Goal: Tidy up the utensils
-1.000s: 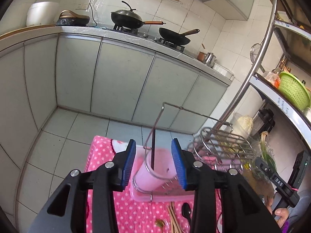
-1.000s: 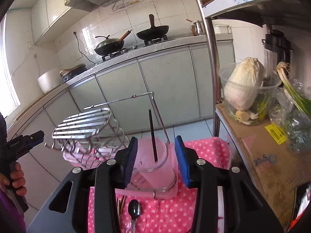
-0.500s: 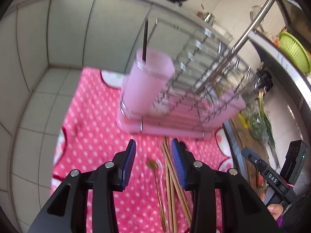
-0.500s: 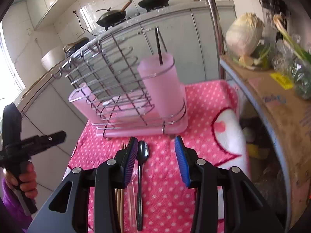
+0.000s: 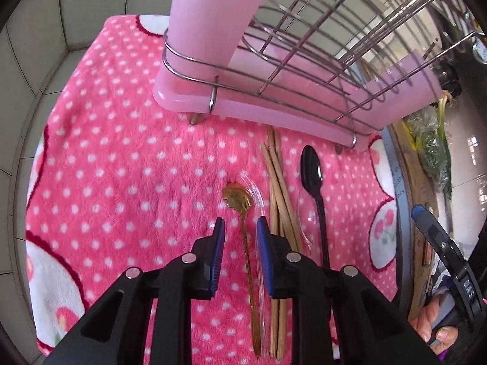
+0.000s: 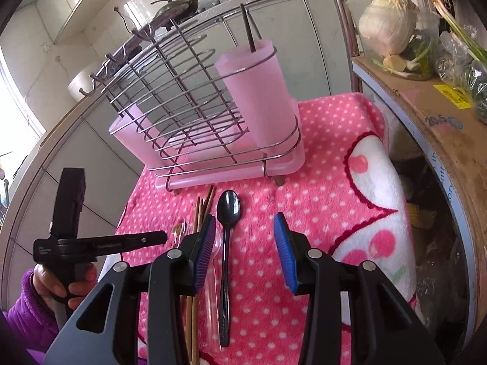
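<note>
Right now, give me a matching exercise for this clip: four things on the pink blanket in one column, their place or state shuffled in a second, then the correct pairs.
Things:
1. gold spoon
2. black spoon
3. wooden chopsticks
4. pink cup

Places or states:
A. upright in the wire rack, one dark utensil inside
B. handle between the open left gripper fingers
C. bundle lying between the two spoons
D. just inside the right gripper near its left finger

Pairs: 1-B, 2-D, 3-C, 4-A
</note>
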Tool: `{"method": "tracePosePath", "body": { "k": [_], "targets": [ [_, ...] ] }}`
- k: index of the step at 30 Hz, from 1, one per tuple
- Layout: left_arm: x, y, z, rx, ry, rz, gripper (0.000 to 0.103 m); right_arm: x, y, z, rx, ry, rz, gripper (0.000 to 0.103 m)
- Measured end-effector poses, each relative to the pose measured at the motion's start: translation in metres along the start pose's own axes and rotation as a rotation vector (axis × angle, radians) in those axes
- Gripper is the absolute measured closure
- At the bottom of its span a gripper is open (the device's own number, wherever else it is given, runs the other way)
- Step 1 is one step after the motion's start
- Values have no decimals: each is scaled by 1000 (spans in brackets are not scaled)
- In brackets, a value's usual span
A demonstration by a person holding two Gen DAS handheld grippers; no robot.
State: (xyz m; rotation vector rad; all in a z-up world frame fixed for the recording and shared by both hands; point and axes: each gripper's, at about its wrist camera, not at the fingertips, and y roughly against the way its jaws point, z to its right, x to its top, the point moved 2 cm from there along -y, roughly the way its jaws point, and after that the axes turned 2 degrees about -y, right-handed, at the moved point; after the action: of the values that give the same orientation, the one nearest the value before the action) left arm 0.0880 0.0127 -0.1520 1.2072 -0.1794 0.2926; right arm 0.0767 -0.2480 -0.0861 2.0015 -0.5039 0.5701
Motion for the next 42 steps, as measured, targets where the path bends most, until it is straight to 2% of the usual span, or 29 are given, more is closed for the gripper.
{"method": "tracePosePath", "body": {
  "k": [6, 10, 17, 22, 28, 31, 35, 38, 42],
  "targets": [
    [6, -27, 8, 50, -8, -63, 92, -3, -13, 5, 20, -16, -55, 63],
    [9, -33, 13, 86, -30, -48, 100, -5, -25, 6, 41, -34, -98, 63],
    [10, -9, 0, 56, -21, 10, 102, -6, -61, -3, 65, -46, -209, 63],
    [6, 6, -11, 17, -12, 49, 102, -4, -95, -18, 20, -9, -289, 81],
    [3, 24, -22, -28, -20, 85, 102, -4, -124, -18, -11, -37, -371, 85],
    [2, 32, -28, -37, -23, 98, 102, -3, -129, -22, -18, -36, -377, 92],
    [3, 44, -31, -46, -23, 117, 102, -3, -128, -23, -10, -50, -358, 93],
    [2, 61, -35, -64, -23, 152, 102, 2, -108, -13, 7, -68, -305, 93],
    [-1, 86, -32, -79, -46, 234, 102, 7, -67, -12, 77, -66, -163, 93]
  ]
}}
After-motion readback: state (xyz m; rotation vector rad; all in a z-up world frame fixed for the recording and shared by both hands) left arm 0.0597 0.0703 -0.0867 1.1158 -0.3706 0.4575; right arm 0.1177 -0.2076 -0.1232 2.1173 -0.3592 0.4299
